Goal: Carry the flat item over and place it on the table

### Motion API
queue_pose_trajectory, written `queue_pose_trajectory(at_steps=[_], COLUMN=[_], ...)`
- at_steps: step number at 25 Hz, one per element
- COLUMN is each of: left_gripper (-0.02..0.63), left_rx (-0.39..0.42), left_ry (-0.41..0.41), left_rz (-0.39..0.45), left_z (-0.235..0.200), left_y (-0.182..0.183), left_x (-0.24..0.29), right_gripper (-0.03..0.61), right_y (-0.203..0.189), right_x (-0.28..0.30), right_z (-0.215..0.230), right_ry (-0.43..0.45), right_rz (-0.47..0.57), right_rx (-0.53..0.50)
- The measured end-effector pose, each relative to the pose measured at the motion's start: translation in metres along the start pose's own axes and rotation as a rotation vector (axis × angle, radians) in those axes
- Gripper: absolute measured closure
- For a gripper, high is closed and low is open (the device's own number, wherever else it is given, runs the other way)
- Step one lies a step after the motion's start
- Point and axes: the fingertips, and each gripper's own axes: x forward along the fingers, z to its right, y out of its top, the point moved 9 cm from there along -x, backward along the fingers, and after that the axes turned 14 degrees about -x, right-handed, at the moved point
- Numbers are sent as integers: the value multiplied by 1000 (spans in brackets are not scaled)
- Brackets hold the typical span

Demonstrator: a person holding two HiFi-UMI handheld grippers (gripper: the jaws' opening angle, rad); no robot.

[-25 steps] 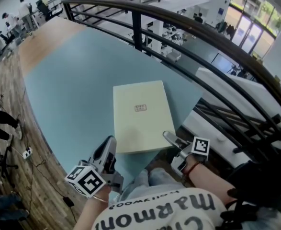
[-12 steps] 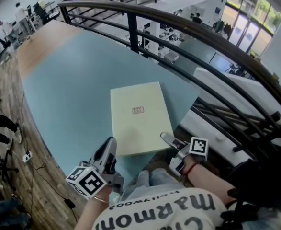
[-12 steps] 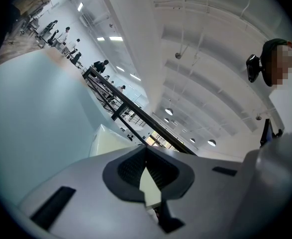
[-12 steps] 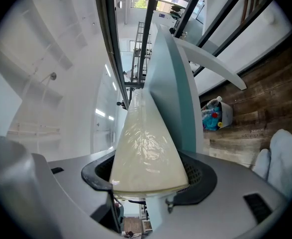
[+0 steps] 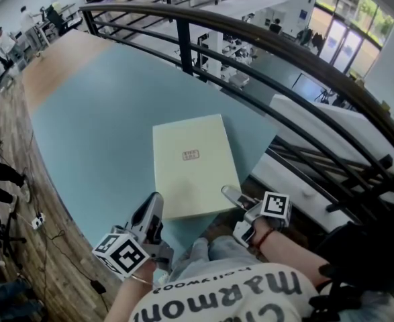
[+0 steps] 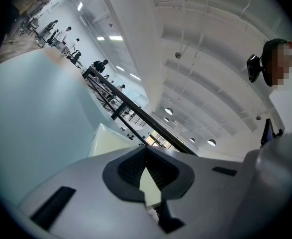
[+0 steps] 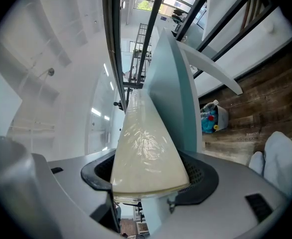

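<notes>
My left gripper (image 5: 156,200) has its jaws closed tip to tip and empty, just beside the near left corner of the box (image 5: 193,166). My right gripper (image 5: 227,192) has its jaws spread wide and clamped on the box's near right corner. The box lies flat on the blue table (image 5: 96,113). A dark railing (image 5: 250,35) runs beyond the box.
</notes>
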Motion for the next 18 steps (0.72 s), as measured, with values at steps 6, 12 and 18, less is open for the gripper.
queue_pose_trajectory(at_steps=[6,12,18], left_gripper=[611,611,611], left_rx=[-2,-11,-8], left_ry=[-4,-10,-3], left_rz=[0,-9,-6], left_z=[-1,-2,-2], left_y=[-2,-5,-3], left_x=[2,3,-1], right_gripper=[268,262,261], right_y=[-2,-3,-4], right_x=[-1,-3,-3], right_z=[-3,-1,-2], right_ry=[-19,-34,-46], right_rz=[-3,5,-2], right_rx=[-3,24,-5])
